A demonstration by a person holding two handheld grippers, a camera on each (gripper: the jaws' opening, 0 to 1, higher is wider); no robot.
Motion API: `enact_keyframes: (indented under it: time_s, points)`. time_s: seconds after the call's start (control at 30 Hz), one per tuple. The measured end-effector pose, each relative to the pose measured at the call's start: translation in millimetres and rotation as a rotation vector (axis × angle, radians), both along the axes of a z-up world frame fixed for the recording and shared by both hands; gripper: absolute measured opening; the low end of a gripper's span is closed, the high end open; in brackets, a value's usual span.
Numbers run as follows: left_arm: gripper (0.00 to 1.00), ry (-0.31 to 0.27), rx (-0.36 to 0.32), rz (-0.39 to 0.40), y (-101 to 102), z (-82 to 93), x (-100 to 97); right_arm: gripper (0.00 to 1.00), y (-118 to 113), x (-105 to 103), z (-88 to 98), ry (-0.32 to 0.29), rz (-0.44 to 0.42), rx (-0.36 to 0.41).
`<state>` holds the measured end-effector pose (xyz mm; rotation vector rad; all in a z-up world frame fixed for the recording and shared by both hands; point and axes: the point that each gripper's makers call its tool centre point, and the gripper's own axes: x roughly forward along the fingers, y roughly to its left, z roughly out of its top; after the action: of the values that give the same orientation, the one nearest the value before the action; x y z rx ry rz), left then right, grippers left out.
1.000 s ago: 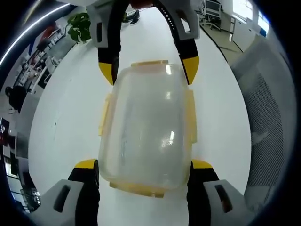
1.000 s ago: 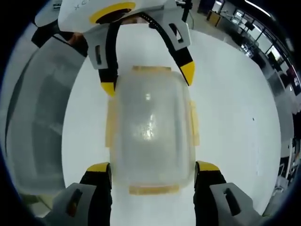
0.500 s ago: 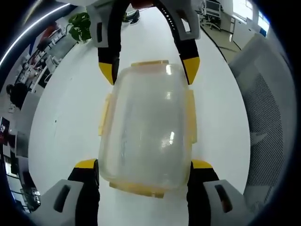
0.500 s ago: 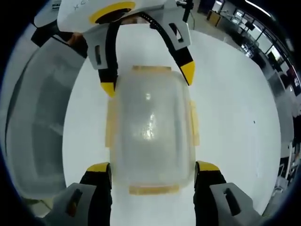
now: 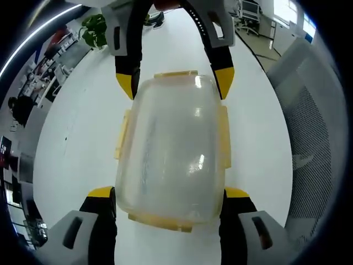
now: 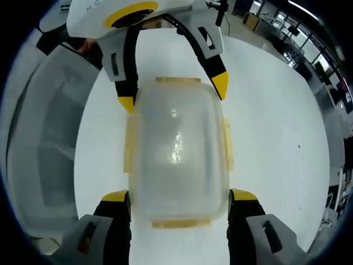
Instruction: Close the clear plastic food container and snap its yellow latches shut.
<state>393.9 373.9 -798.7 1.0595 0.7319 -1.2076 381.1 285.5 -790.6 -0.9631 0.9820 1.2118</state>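
Observation:
The clear plastic container (image 5: pixel 171 149) lies on the white table (image 5: pixel 77 138) with its lid on; yellow latches show at both ends and along both long sides. My left gripper (image 5: pixel 170 193) is open, its yellow-tipped jaws flanking the near end of the container. The right gripper (image 5: pixel 174 83) comes in from the far end, its fingertips (image 5: pixel 223 80) at the container's far corners. In the right gripper view the same container (image 6: pixel 176 149) sits between my right gripper (image 6: pixel 179 196), open at the near end, and the left gripper (image 6: pixel 172 91) at the far end.
A grey mesh chair (image 5: pixel 314 138) stands beside the table, and is also seen as the chair (image 6: pixel 44 143) in the right gripper view. A green plant (image 5: pixel 94 30) and office desks lie beyond the table's far end.

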Motion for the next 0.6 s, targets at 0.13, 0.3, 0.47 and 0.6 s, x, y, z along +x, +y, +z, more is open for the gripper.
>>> enact_keyframes:
  time_s: [0.13,0.3,0.47,0.6]
  points:
    - [0.76,0.0,-0.001,0.0,0.1,-0.4,0.2,0.71,0.0,0.0,-0.3,0.002,0.0,0.002]
    - [0.77,0.002,-0.003,0.0,-0.6,-0.2,0.5,0.71,-0.6,0.1,-0.1,0.003,0.002,0.002]
    - [0.77,0.002,-0.004,0.0,-0.9,-0.1,0.6,0.71,-0.6,0.3,0.2,0.004,0.003,-0.002]
    - [0.77,0.002,-0.005,0.001,-1.3,0.1,0.4,0.71,-1.1,0.2,0.0,0.004,0.003,0.001]
